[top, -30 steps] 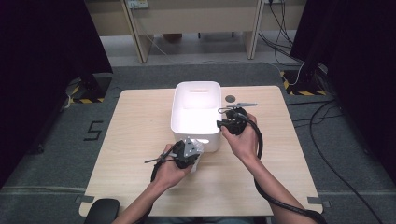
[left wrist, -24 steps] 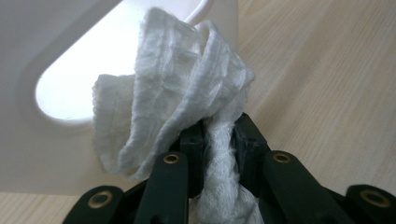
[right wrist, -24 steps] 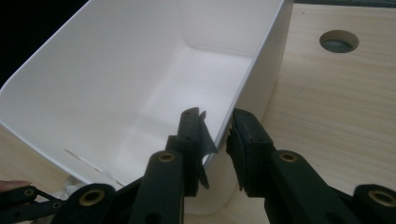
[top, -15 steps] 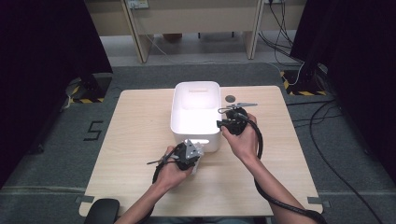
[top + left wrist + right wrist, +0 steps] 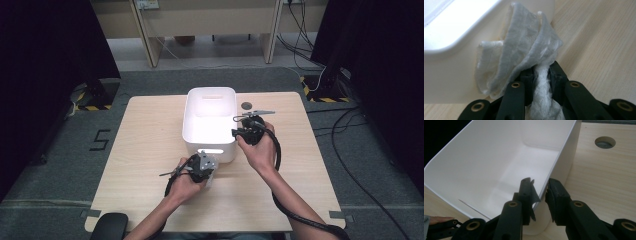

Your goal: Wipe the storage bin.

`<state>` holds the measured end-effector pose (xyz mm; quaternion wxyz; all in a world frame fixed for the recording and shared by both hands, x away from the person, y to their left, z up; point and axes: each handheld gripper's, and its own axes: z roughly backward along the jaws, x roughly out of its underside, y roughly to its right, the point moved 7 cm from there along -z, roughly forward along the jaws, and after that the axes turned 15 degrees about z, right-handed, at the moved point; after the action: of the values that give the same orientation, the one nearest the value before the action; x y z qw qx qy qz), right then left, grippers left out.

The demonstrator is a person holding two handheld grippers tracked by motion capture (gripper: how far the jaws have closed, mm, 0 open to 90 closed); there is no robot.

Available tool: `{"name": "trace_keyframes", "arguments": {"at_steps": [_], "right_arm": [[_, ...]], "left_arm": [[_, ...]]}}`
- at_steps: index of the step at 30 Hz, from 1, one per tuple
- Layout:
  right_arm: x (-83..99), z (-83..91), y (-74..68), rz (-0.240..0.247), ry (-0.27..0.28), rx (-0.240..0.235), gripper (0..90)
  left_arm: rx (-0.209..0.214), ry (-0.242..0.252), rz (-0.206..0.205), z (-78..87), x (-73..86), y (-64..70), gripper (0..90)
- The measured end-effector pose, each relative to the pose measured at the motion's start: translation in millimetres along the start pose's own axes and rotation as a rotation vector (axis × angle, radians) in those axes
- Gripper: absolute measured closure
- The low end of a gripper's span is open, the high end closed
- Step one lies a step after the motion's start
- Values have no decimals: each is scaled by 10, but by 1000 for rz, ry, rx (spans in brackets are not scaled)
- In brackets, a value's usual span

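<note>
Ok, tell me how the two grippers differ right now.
The left gripper is shut on a white cloth just outside the bin; the right gripper straddles the bin's side wall. The left sits at the bin's near end, the right at its right side. Both have black jaws.

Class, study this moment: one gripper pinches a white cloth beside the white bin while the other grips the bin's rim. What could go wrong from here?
1. The cloth hangs against the bin wall, outside it; it might snag on the rim when lifted.
2. The right gripper straddles the bin's thin rim, so a pull could tip the bin.
</note>
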<state>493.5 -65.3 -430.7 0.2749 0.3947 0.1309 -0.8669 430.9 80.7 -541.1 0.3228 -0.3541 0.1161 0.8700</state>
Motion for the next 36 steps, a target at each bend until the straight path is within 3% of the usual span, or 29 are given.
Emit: {"name": "trace_keyframes", "arguments": {"at_steps": [9,25,36], "right_arm": [[-6,-12,-4,-17,8,7,740],[-10,-17,-10,-22,9,9,740],[-9,-17,-9,-22,10,8,740]], "left_arm": [[5,2,20,-13,-21,11,770],[27,-1,6,-91,-117,136,769],[29,16,13,-81,-132,151,770]]}}
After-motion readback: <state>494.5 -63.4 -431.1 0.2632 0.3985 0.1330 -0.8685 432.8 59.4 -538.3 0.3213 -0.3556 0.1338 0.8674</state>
